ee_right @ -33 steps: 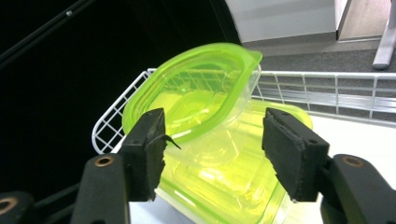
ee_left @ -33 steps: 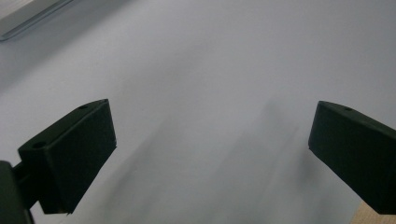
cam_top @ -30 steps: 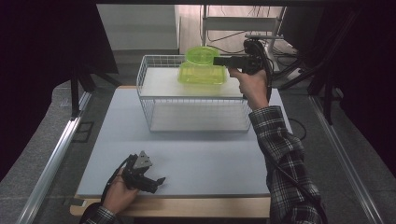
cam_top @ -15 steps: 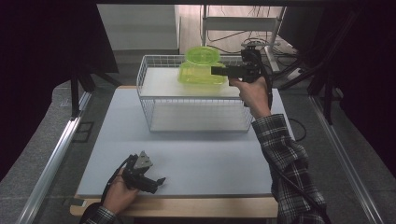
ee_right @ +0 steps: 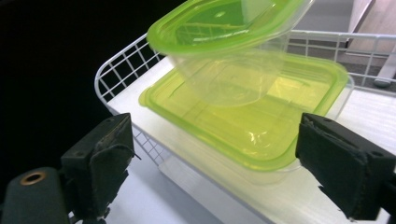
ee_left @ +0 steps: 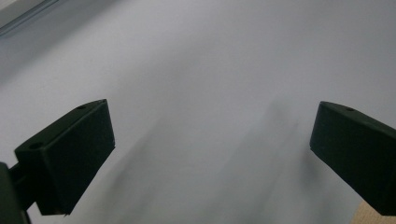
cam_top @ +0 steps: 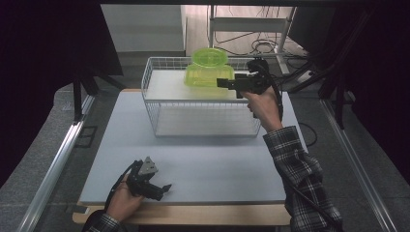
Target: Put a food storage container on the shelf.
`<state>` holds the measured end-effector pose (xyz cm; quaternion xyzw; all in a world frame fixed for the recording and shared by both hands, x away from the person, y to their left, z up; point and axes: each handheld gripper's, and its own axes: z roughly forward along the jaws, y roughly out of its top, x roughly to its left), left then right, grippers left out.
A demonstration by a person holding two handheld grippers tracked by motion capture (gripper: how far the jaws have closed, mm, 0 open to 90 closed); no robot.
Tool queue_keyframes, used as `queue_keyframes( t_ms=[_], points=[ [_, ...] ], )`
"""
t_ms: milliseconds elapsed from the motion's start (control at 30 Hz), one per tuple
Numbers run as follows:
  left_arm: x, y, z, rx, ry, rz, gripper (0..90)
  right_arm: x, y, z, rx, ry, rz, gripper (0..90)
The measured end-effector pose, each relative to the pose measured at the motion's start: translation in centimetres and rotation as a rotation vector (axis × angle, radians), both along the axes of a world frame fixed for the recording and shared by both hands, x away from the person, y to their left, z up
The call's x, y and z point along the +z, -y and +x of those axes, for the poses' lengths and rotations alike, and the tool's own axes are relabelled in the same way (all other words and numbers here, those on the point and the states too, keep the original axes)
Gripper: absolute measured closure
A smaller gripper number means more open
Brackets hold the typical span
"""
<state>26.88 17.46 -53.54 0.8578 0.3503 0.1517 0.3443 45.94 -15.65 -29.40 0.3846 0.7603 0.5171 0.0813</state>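
Square green container point(cam_top: 209, 77) and tilted round green container point(cam_top: 210, 57) sit far inside wire basket point(cam_top: 159, 104), apparently placed; right gripper point(cam_top: 221, 83), jaws just opening, empty; left gripper point(cam_top: 167, 187) open, idle near edge.

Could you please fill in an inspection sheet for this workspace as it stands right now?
Surface: pale table top, bare in front.
Job's things: square green-lidded container in wire basket; round green-lidded container tilted on top of it.
Clutter: nothing seen.
Grippers: right gripper open, jaws just opening, facing the square container; left gripper open above the table, holding nothing.
Cables: loose cables on floor behind.
Surroundings: dark curtains at both sides.
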Motion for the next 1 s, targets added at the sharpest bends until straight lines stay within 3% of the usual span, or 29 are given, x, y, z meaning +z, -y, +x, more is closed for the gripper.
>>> queue_keyframes(
  t_ms=[267, 567, 1000],
  points=[
    [0.1, -0.1, 0.0, 0.001, 0.004, -0.009, 0.0, -0.9, 0.1, -1.2, 0.034, 0.031, -0.031, 7.3],
    [0.3, -0.5, 0.0, 0.0, 0.004, -0.097, 0.0, -1.9, -0.1, -2.8, 0.066, 0.074, -0.076, 5.5],
    [0.2, -0.3, 0.1, -0.007, -0.002, -0.059, 0.0, -4.1, 0.3, -4.4, 0.099, 0.088, -0.114, 5.3]
  ],
)
